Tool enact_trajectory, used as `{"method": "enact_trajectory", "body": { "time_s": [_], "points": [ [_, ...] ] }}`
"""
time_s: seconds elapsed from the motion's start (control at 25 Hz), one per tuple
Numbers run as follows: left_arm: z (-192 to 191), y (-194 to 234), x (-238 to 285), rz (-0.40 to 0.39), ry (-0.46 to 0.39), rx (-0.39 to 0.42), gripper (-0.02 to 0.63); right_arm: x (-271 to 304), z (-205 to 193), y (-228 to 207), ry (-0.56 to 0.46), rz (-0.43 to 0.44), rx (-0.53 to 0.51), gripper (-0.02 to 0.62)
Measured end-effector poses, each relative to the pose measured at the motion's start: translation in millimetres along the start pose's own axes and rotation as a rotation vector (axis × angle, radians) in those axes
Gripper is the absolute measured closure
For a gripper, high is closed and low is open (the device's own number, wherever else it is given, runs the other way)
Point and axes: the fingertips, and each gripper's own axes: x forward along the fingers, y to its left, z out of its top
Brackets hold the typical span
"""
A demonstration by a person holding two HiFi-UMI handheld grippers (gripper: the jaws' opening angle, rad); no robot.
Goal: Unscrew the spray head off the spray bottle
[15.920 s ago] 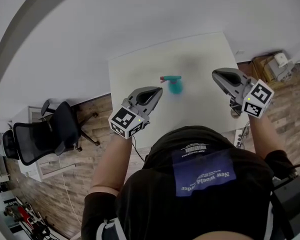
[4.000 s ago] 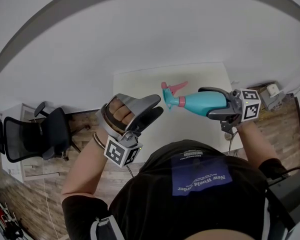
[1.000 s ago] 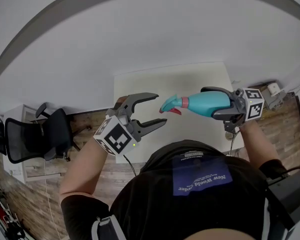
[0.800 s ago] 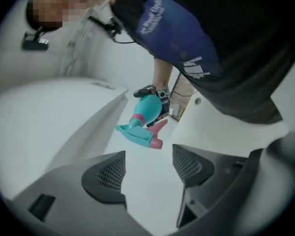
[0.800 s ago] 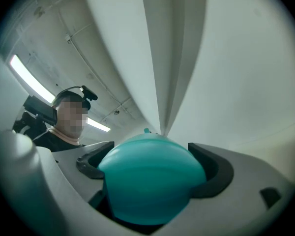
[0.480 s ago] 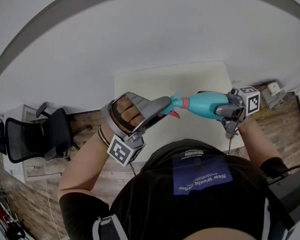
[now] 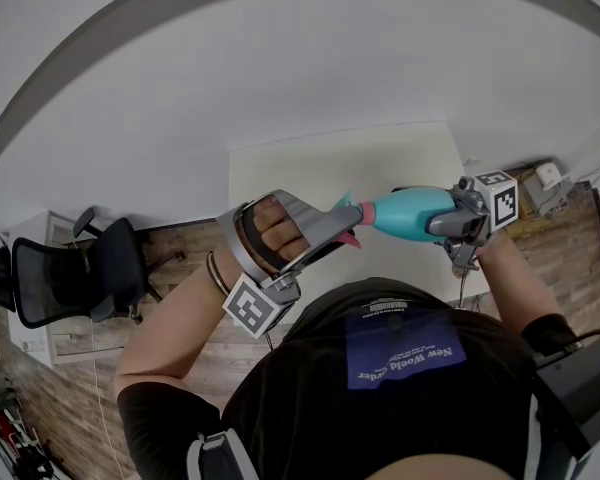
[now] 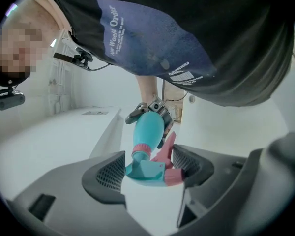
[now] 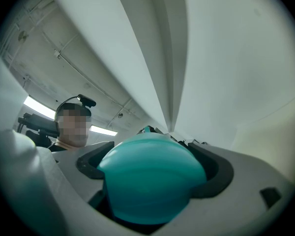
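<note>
While the right gripper [image 9: 152, 178] clamps the rounded teal body of the spray bottle [image 7: 408, 214] and holds it nearly level above the white table [image 7: 300, 168], the left gripper [image 7: 346, 230] sits at the other end, its 2 jaws spread wide. The spray head [image 8: 143, 170] is right between the pads: teal nozzle block against one, pink trigger [image 8: 168, 149] just beside the other, no squeeze showing. The pink collar [image 8: 141, 150] is seated on the bottle's neck.
</note>
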Motion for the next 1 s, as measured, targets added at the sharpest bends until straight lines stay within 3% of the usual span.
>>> {"method": "enact_trajectory", "body": {
  "time_s": [0.28,0.48,0.6,0.72,1.0],
  "points": [
    [6,-8,11,-0.055,-0.024,-0.019,0.319,4,-7,0,0.060,-0.010,0.013,0.130],
    [10,-16,9,-0.079,-0.042,-0.124,0.319,7,-12,-4,0.070,-0.024,0.007,0.130],
    [14,-19,7,-0.117,-0.058,-0.232,0.322,8,-13,-3,0.073,-0.035,-0.006,0.130],
    [13,-16,8,-0.157,-0.071,-0.395,0.330,8,-13,-6,0.079,-0.062,-0.030,0.130],
    [12,-5,4,-0.288,-0.204,-1.018,0.370,9,-15,-4,0.136,-0.120,-0.142,0.130]
  ]
}}
